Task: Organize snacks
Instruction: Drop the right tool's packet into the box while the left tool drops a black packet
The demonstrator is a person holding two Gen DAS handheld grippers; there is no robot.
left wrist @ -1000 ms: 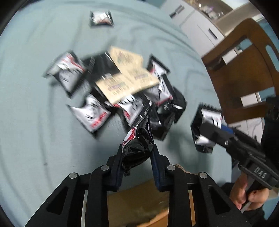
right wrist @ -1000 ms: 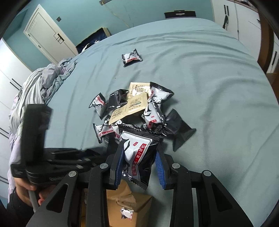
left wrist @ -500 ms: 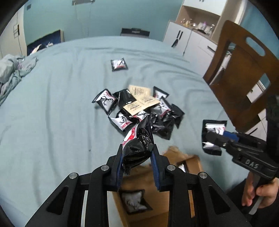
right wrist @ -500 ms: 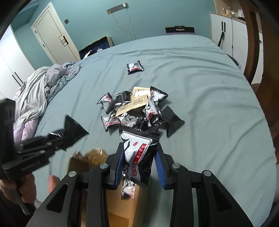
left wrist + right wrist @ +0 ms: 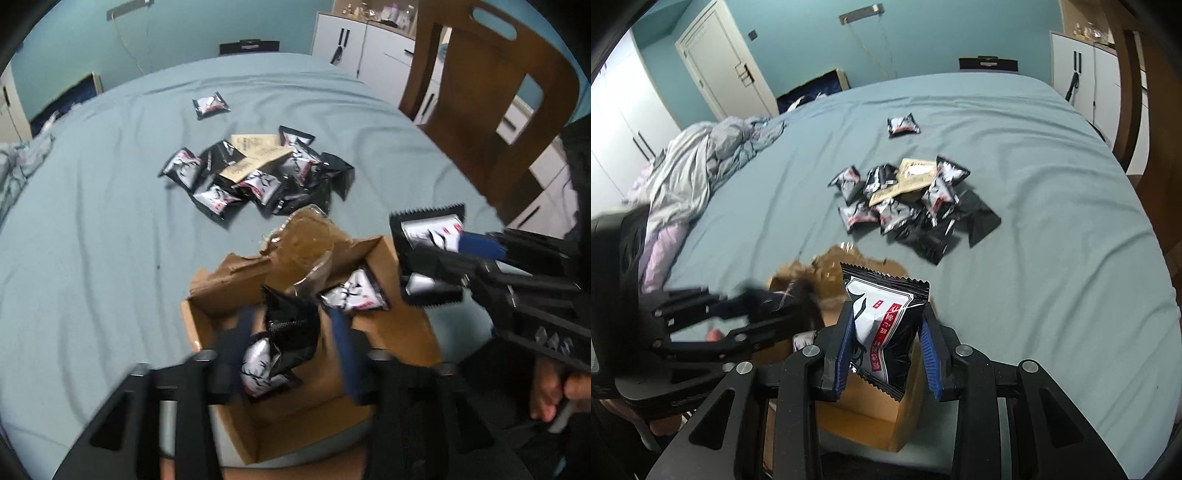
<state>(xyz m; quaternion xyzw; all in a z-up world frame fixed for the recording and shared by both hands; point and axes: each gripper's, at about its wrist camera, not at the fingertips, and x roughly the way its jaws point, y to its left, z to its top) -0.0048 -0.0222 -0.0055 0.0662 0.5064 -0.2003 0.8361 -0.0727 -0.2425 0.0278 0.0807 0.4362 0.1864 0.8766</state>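
I am hovering my left gripper (image 5: 291, 343) over the cardboard box (image 5: 399, 325) at the near edge of the bed (image 5: 92, 221), its jaws spread wide. A black packet (image 5: 291, 325) is sitting between the blurred fingers, above a silver packet (image 5: 258, 363) in the box (I cannot tell whether they are touching the black one). Another packet (image 5: 354, 295) is lying against the box's far wall. My right gripper (image 5: 886, 343) is clamping a black-and-white snack bag (image 5: 886, 325) upright above the box. The remaining snacks (image 5: 912, 199) are lying heaped beyond it, one stray packet (image 5: 903, 126) farther off.
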